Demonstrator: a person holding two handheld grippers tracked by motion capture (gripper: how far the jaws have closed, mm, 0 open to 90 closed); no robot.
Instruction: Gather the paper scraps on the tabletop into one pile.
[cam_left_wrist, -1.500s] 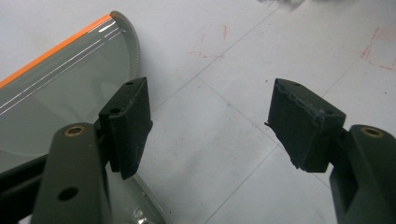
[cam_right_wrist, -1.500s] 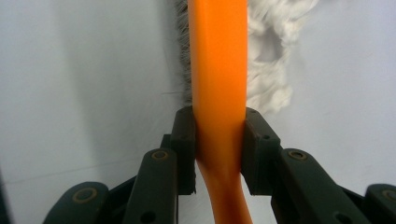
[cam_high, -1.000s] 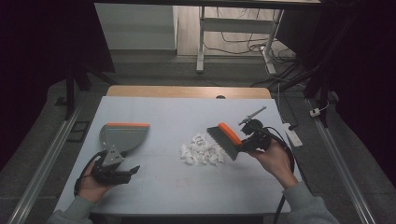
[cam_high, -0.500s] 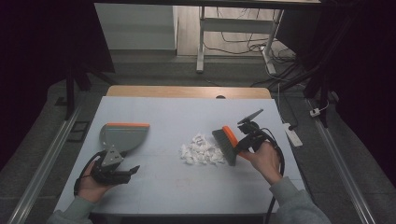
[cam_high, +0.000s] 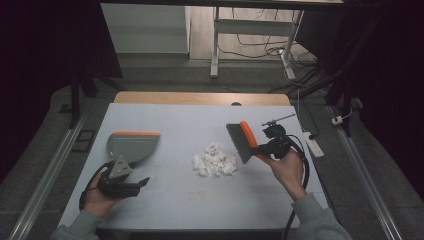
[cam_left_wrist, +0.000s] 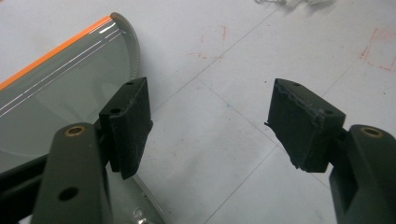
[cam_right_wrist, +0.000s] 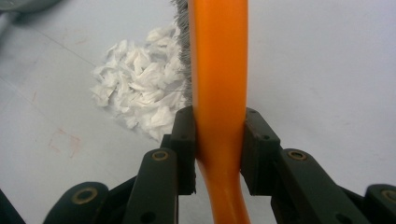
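A grey dustpan (cam_high: 132, 145) with an orange lip lies at the table's left, and its pan (cam_left_wrist: 56, 98) shows in the left gripper view. My left gripper (cam_high: 131, 184) rests just behind it; this gripper (cam_left_wrist: 212, 123) is open with bare table between its jaws. A heap of white paper scraps (cam_high: 215, 161) lies mid-table. My right gripper (cam_high: 270, 146) holds an orange-backed brush (cam_high: 242, 141) just right of the heap. In the right gripper view the gripper (cam_right_wrist: 218, 149) is shut on the orange brush handle (cam_right_wrist: 219, 70), with its grey bristles beside the scraps (cam_right_wrist: 140, 88).
The pale table top (cam_high: 175, 200) has a wooden strip along its far edge. A white power strip (cam_high: 314, 143) lies at the right edge. Cables trail from both grippers. Faint red marks (cam_left_wrist: 383, 46) show on the surface.
My right gripper has lifted and turned the brush a little at the right side of the scraps. The heap, the dustpan and my left gripper have stayed put.
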